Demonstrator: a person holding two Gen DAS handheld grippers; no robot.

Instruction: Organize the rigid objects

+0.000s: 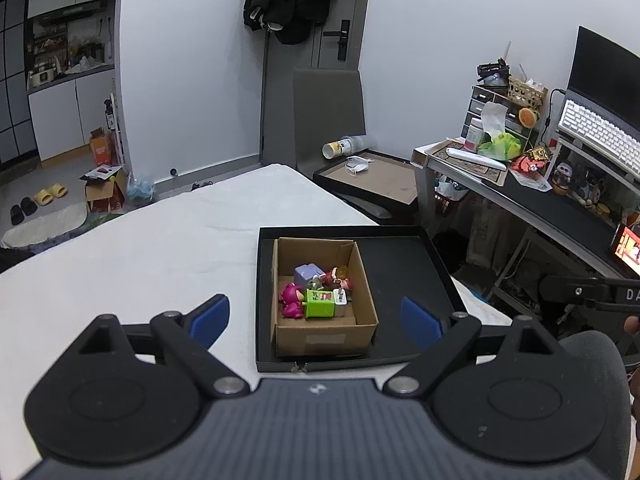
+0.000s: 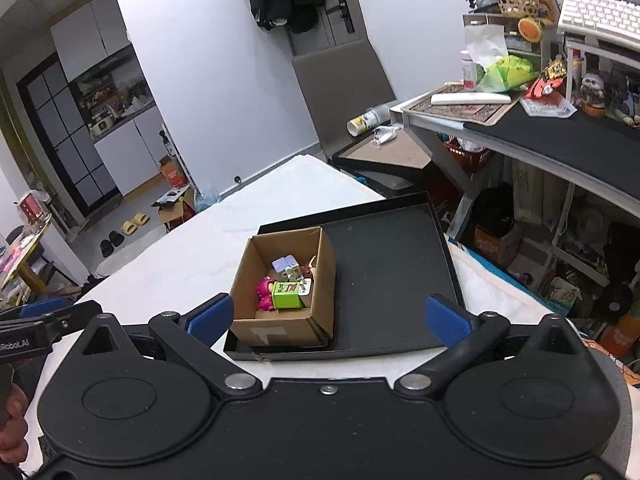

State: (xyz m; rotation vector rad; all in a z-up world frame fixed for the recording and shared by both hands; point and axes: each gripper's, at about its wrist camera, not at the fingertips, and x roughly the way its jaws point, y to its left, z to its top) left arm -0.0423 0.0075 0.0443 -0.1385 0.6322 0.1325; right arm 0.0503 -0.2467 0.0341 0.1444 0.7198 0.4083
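A small cardboard box [image 1: 362, 280] [image 2: 324, 276] stands in the left part of a shallow black tray [image 1: 412, 264] [image 2: 392, 268] on a white-covered table. Inside the box lie a green block toy [image 1: 319, 303] [image 2: 287, 295], a pink figure [image 1: 291, 299] [image 2: 265, 292], a lilac cube [image 1: 307, 273] [image 2: 285, 265] and a red-and-brown figure [image 1: 339, 278]. My left gripper [image 1: 316, 320] hovers in front of the box, open, nothing between its blue pads. My right gripper [image 2: 329, 318] is also open and empty, near the tray's front edge.
The white table [image 1: 160, 248] stretches to the left of the tray. A grey chair [image 1: 328, 116] with a second black tray [image 1: 372, 180] stands behind. A cluttered desk [image 1: 532, 184] with a keyboard fills the right. A hand [image 2: 12, 412] grips the other tool's handle at lower left.
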